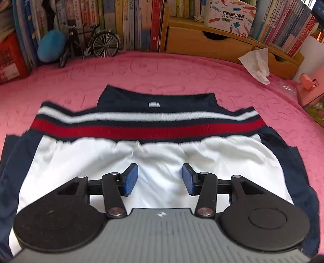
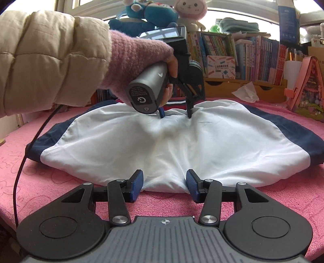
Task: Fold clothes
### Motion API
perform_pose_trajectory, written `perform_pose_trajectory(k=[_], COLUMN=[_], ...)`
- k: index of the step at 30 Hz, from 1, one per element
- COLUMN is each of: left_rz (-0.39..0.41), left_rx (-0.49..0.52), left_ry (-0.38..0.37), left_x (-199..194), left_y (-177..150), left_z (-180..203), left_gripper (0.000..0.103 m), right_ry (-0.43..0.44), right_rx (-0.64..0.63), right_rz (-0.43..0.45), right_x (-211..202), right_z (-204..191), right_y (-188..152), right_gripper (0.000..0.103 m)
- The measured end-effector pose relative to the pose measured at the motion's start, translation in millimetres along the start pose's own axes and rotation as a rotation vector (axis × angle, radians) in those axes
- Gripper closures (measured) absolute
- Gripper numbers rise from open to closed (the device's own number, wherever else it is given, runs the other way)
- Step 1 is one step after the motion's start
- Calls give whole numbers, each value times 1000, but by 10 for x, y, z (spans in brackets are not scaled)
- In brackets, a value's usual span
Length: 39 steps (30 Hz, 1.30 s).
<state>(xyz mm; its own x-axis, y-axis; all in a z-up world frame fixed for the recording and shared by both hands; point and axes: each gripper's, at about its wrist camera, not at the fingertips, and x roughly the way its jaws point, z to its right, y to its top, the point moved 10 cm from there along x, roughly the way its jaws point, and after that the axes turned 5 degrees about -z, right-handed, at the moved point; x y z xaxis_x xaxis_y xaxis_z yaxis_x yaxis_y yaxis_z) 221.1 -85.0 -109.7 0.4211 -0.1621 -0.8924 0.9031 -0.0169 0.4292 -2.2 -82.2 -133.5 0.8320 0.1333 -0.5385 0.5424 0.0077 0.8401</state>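
Observation:
A garment (image 1: pixel 162 161) with a white middle panel, navy sides and a red-and-white striped band (image 1: pixel 145 129) lies flat on the pink cover (image 1: pixel 182 70). My left gripper (image 1: pixel 160 180) points steeply down over the white panel just below the band, open, with only flat cloth between its pads. The right wrist view shows the left gripper (image 2: pixel 175 115) touching the garment (image 2: pixel 162 141) at its far side, held by a hand in a pink knitted cuff (image 2: pixel 131 60). My right gripper (image 2: pixel 165 186) is open at the garment's near edge, with the white fold lying between its pads.
Books line the back (image 1: pixel 131 24), with a wooden drawer unit (image 1: pixel 212 42), a crumpled tissue (image 1: pixel 257 64), a model bicycle (image 1: pixel 97 42) and a pink toy house (image 2: pixel 305 87). A black cable (image 2: pixel 22 161) trails over the cover at the left. Plush toys (image 2: pixel 145 14) sit above.

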Motion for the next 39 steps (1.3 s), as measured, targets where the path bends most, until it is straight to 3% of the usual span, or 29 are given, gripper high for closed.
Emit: perform_pose_trajectory(k=[5,7,11,12,16,18,20,23,26,29,31,35,39], left_rz=[-63,-99,-71,-59,78,136,173,179,303,479,554,585,569], left_rx=[89,141,184,191,158,167,128,19,51,36,3,-39,-21], left_ry=[-140,-152,-112,-99,9,69,97,57,25,-24,-65,-18,3], left_x=[-534,-586,-408,-360,-64,98,170,64,-363,-917,-1139,-1145,-1012], left_y=[-760,-1014,-995,-966,-362,-36,204,249,4,-556,-982,-1609,-1745], left_z=[67,126,164,167,10,-35,-81,-143,-179,-182,-161,-52,109], left_gripper=[62,62,61,61,61,55,55,57,57,48,46,49,55], right_ry=[1,-1,-7,-7,-6,-6,-1,67,111,29,-8,-54,-81], right_rx=[5,5,2,1,-6,-7,-10,41,152,240,327,474,534], right_rz=[1,4,8,8,9,9,16,49,118,195,194,167,155], right_x=[-7,-6,-6,-8,-15,-17,-23,-139,-419,-717,-766,-725,-603], right_z=[9,14,-4,-4,-4,-2,-2,110,413,915,1235,1751,2048], right_y=[11,11,10,9,7,6,3,-7,-16,-9,-20,-56,-24], right_gripper=[56,56,55,55,55,55,55,56,52,49,48,45,40])
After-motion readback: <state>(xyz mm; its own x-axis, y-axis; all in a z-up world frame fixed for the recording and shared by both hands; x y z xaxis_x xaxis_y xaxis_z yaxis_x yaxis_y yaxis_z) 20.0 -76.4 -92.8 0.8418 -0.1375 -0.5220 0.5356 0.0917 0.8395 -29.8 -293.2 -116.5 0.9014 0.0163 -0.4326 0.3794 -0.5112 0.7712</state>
